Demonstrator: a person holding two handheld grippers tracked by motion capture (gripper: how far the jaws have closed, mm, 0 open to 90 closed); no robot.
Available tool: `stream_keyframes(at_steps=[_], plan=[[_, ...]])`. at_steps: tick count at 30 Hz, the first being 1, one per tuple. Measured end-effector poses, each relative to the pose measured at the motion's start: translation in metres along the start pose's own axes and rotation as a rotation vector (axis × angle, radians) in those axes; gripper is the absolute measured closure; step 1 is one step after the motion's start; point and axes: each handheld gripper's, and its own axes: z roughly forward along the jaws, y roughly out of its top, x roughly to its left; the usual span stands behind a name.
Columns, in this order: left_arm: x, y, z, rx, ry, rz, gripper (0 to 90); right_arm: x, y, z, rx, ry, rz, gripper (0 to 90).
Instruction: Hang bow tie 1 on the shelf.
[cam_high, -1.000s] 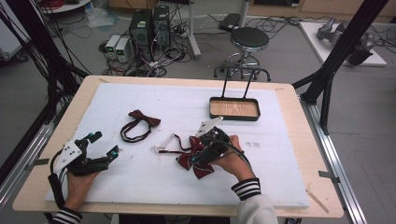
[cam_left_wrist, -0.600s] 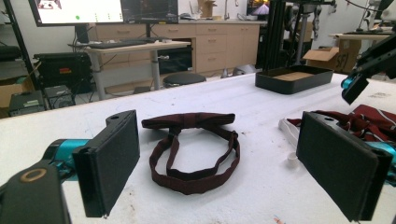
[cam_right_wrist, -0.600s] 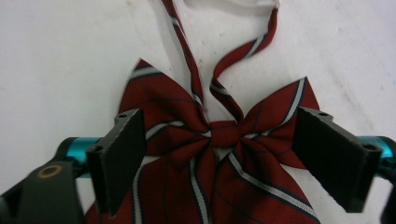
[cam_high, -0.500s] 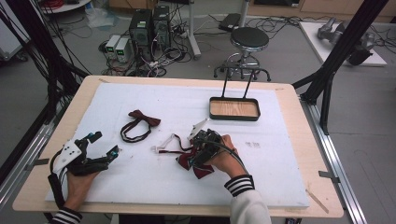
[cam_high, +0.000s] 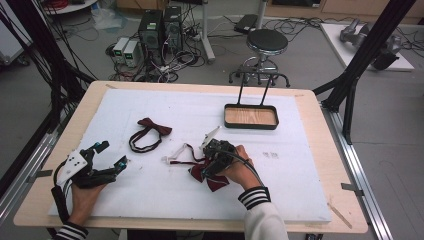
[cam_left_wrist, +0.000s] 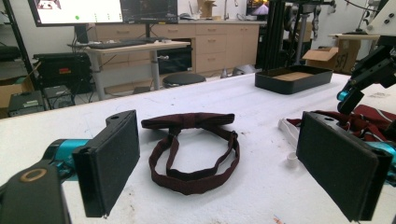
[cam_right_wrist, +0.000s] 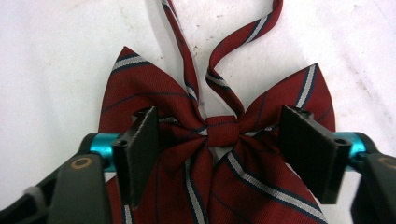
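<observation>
White padding covered the wooden table (cam_high: 310, 107), with lab clutter behind: cables and boxes on the floor, a stool (cam_high: 267, 42) past the far edge. Going left to right: the left claw (cam_high: 107, 160) sat low near the front-left corner, hand resting on the pad, jaws wide with nothing between them; the left gripper view showed both black pads (cam_left_wrist: 112, 165) framing open table, so it looked parked on standby and out of the working hand's way. Next over, a plain dark-red bow tie (cam_high: 150, 134) lay flat with its strap looped toward the person, well apart from both claws and untouched; probably next in the queue. Right of that, the striped bow tie (cam_high: 212, 177) lay near the middle of the pad, its thin straps and a white clasp piece (cam_high: 175, 152) trailing off to the left. The right claw (cam_right_wrist: 217, 140) pointed straight down over it, centred on the knot, one pad on each wing. Its jaws had just been closing, at a middling gap, with the knot between them but the pads not yet pressing on the cloth, as far as I could tell. Centring on the knot made sense: that's the thickest, stiffest bit, so a pinch there should lift both wings evenly rather than dragging one. A black tray with a wooden floor (cam_high: 250, 124) stood empty beyond, toward the far right, the likely drop-off for the ties, though that's a guess.
</observation>
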Motion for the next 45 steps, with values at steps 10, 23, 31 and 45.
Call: stream_keyframes(at_steps=[10, 23, 31, 45], plan=[[-0.0001, -0.0001, 0.0002, -0.002, 0.002, -0.001, 13.8, -0.0009, -0.001, 0.0002, 0.012, 0.003, -0.01, 40.0], [-0.0001, 0.0, 0.0002, -0.001, 0.001, 0.002, 13.8, -0.0003, 0.003, 0.0015, 0.058, 0.021, -0.011, 57.9], [-0.0001, 0.0, 0.0002, -0.001, 0.001, 0.002, 13.8, 0.0009, 0.0037, 0.001, 0.066, 0.025, 0.024, 65.2], [0.0002, -0.0001, 0.0, 0.0, 0.001, 0.0, 13.8, 0.0032, 0.004, -0.0004, 0.068, 0.015, 0.014, 68.4]])
